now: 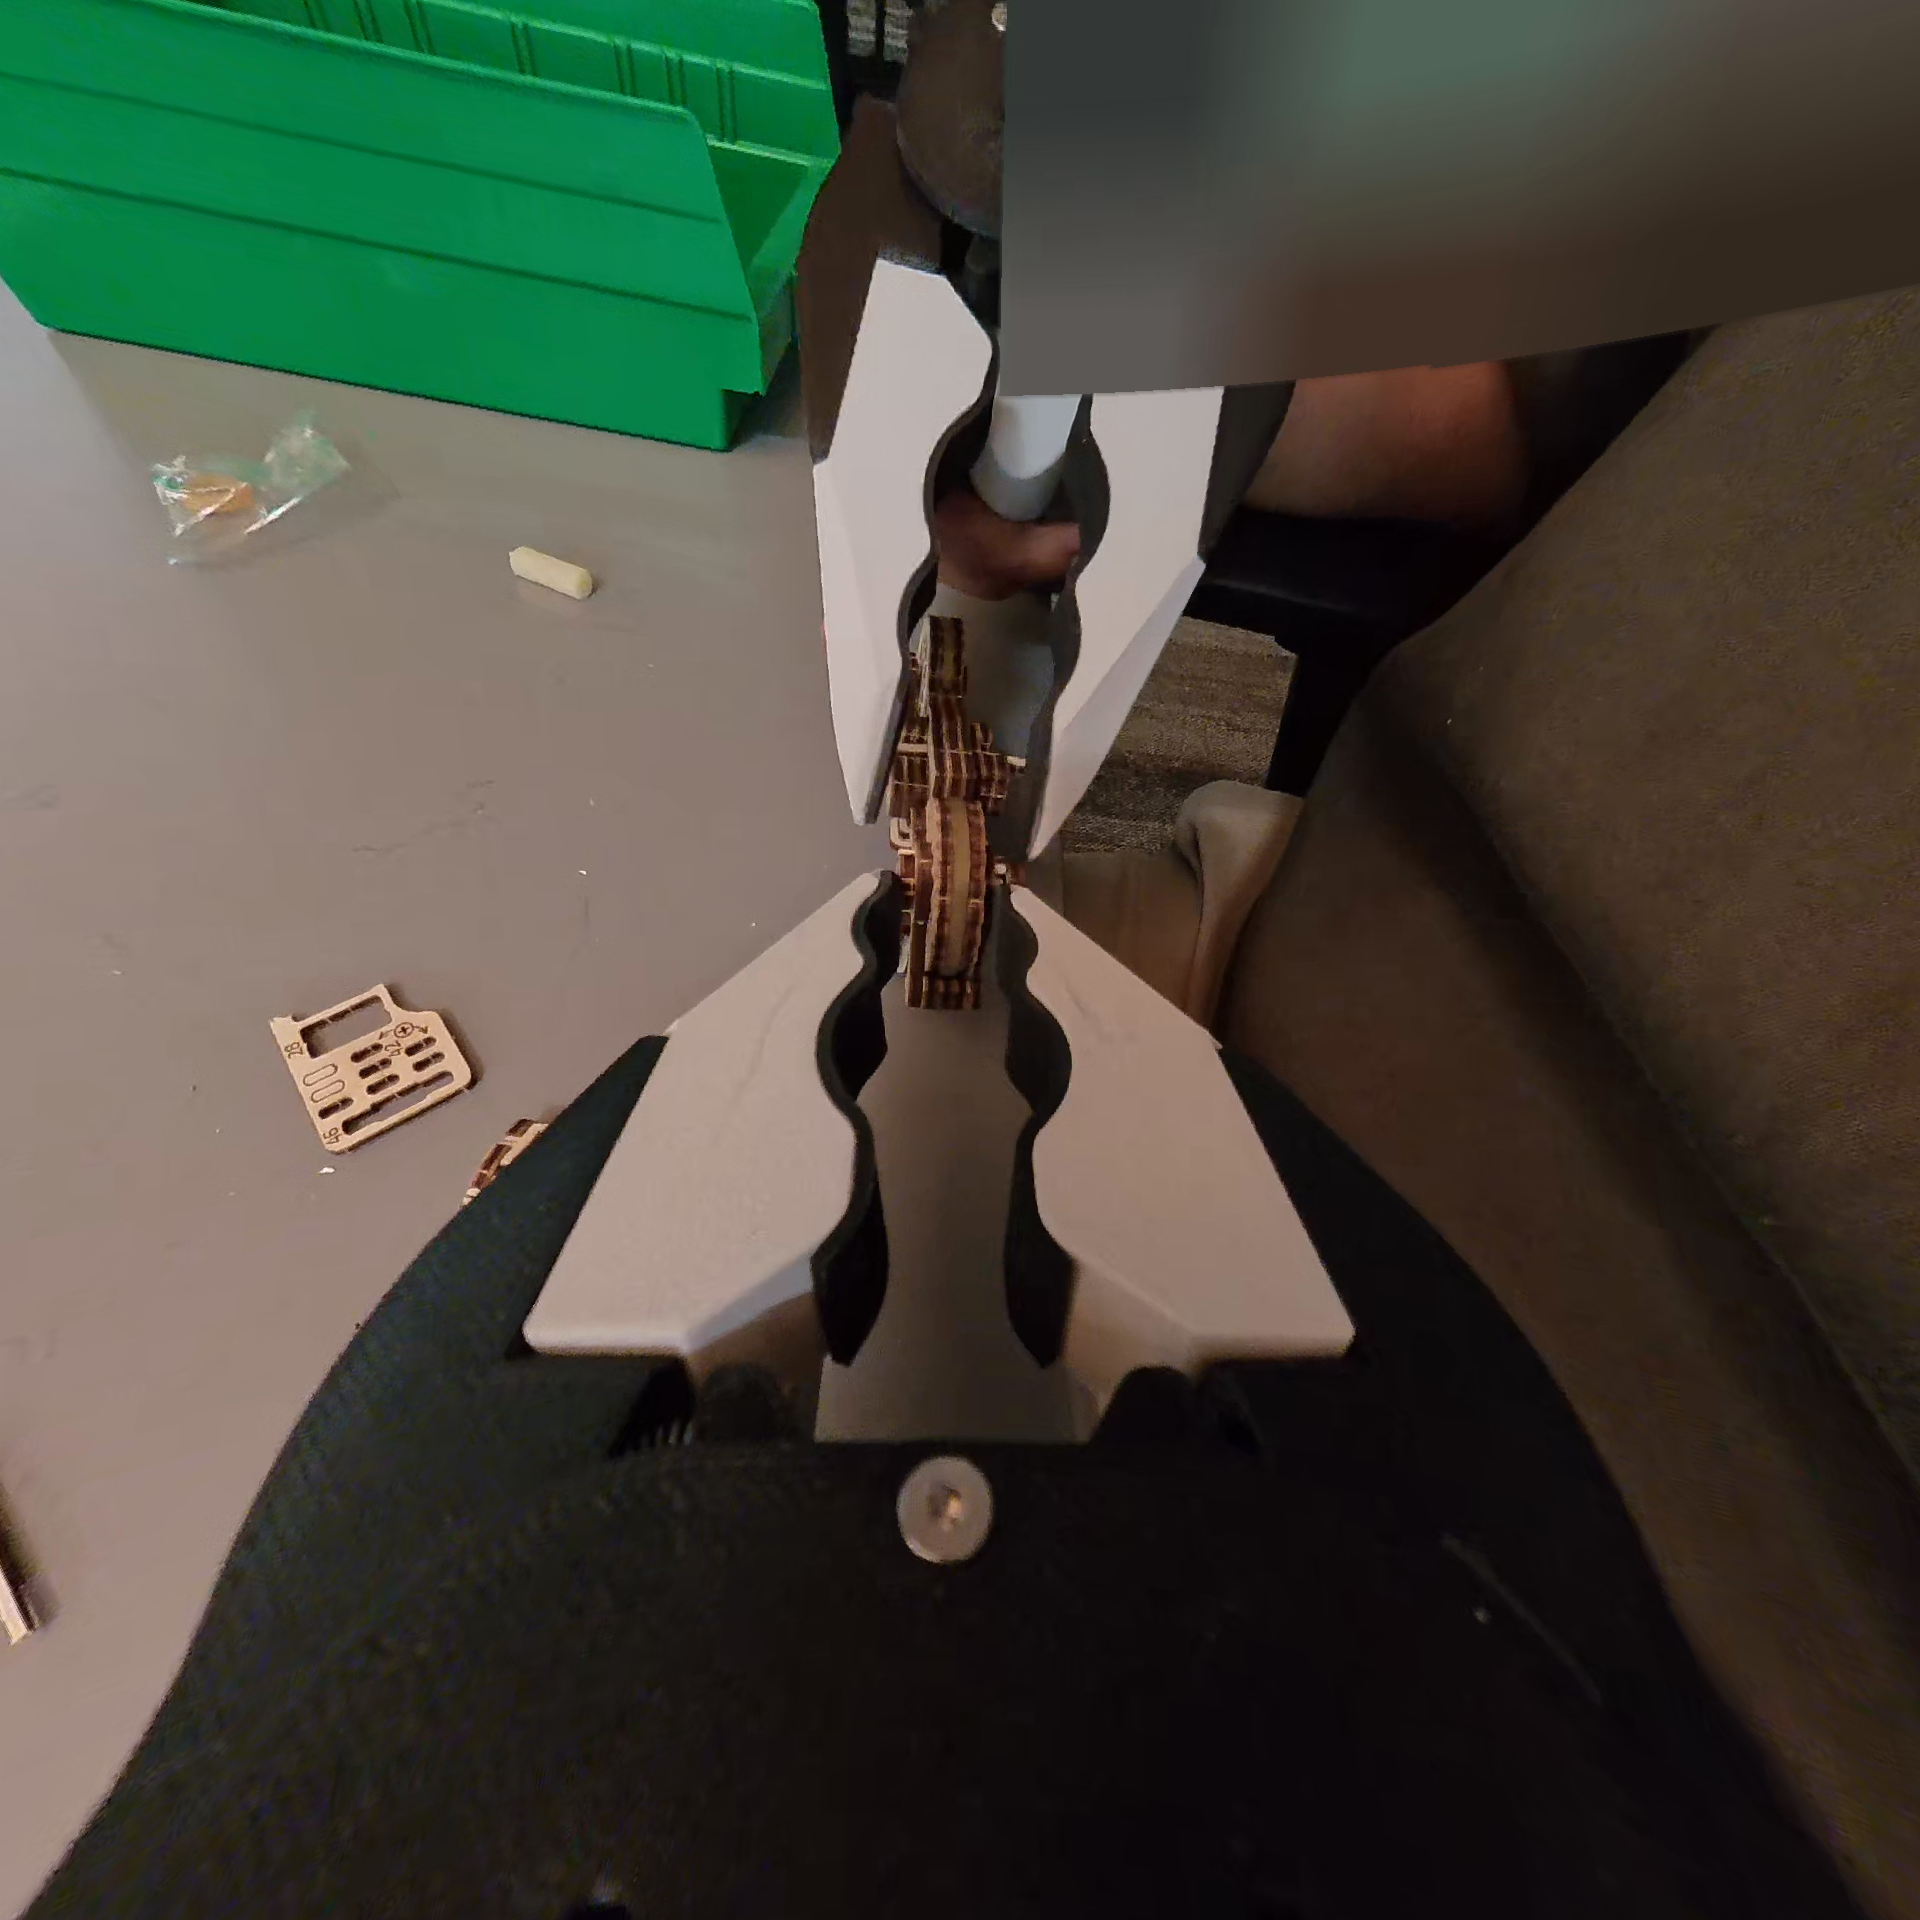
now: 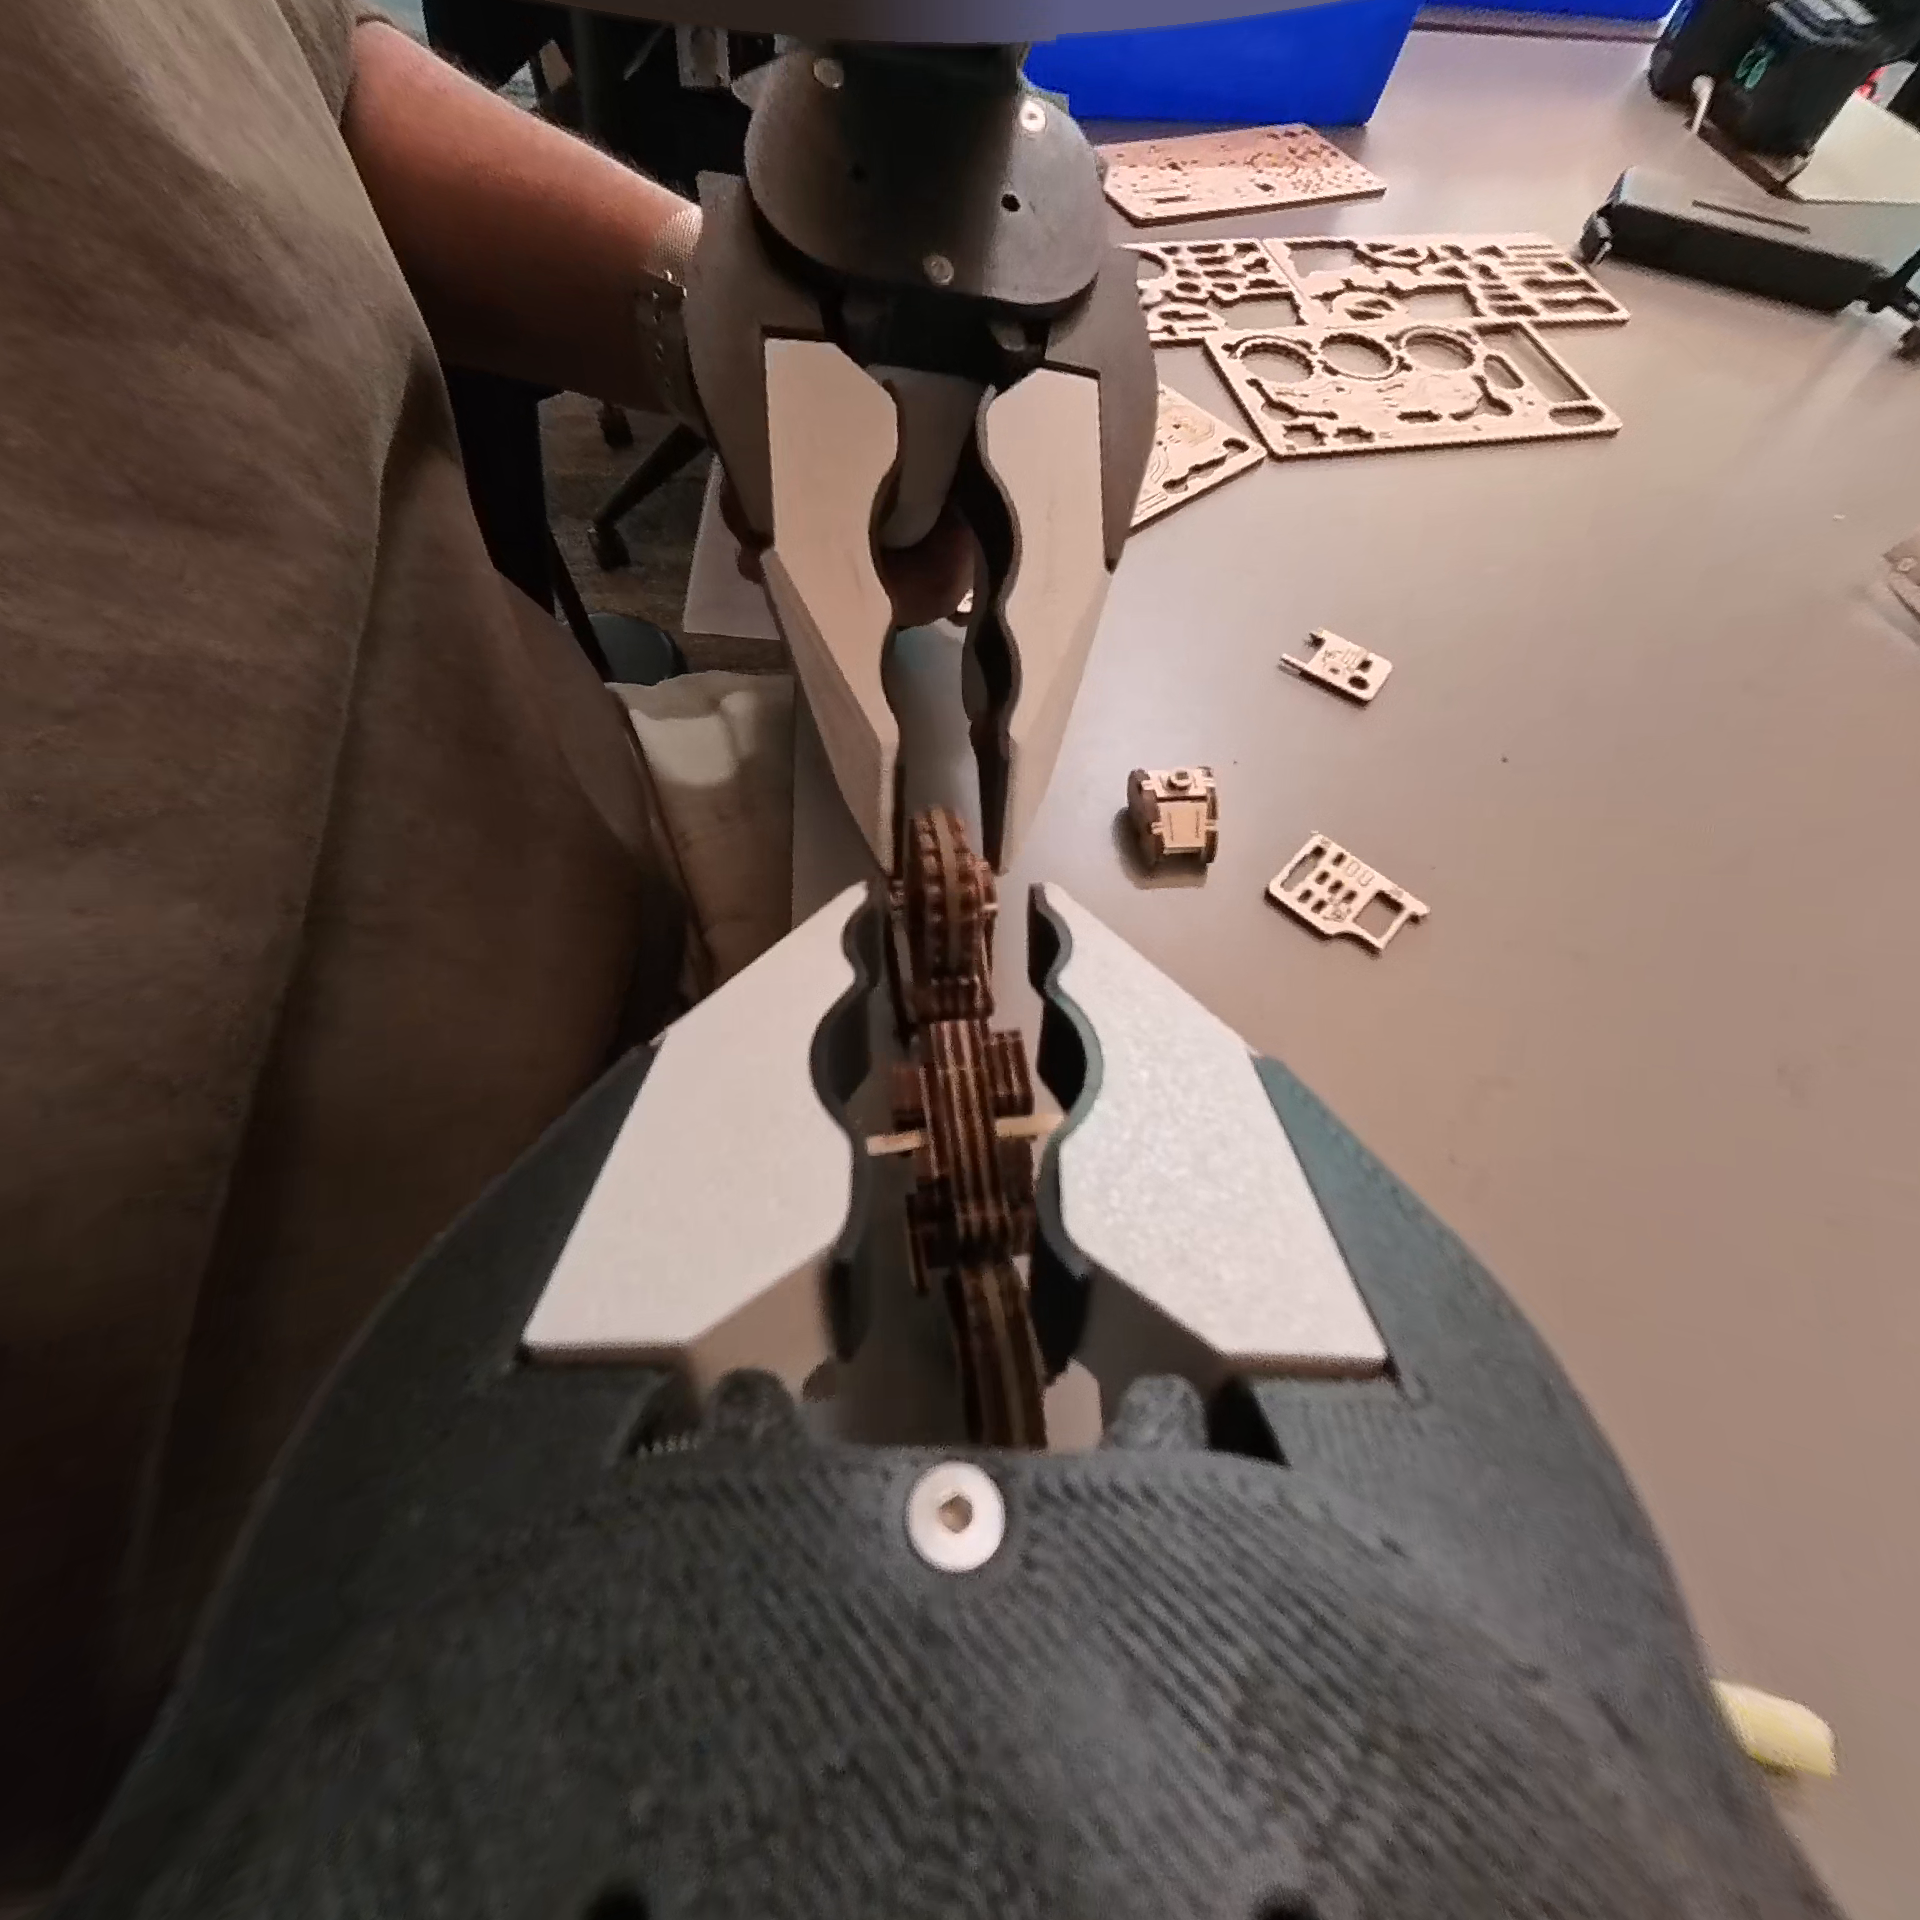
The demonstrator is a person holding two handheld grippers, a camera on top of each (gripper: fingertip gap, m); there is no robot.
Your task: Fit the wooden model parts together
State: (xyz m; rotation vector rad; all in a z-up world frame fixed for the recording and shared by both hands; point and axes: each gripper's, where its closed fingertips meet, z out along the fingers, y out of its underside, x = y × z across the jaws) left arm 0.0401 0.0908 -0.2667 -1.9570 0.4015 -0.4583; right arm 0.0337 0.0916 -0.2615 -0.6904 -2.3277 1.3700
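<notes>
Left wrist view: wooden model point(image 1: 940, 914) between left tool point(image 1: 943, 891) tips

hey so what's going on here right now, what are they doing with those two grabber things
A person is holding two grippers tip to tip above the grey table, working on one wooden gear assembly. The right gripper has its jaws around the assembly's main body. The left gripper has its jaws closed on the wheel at the assembly's far end. Loose wooden pieces and punched-out sheets lie unused on the table.
</notes>
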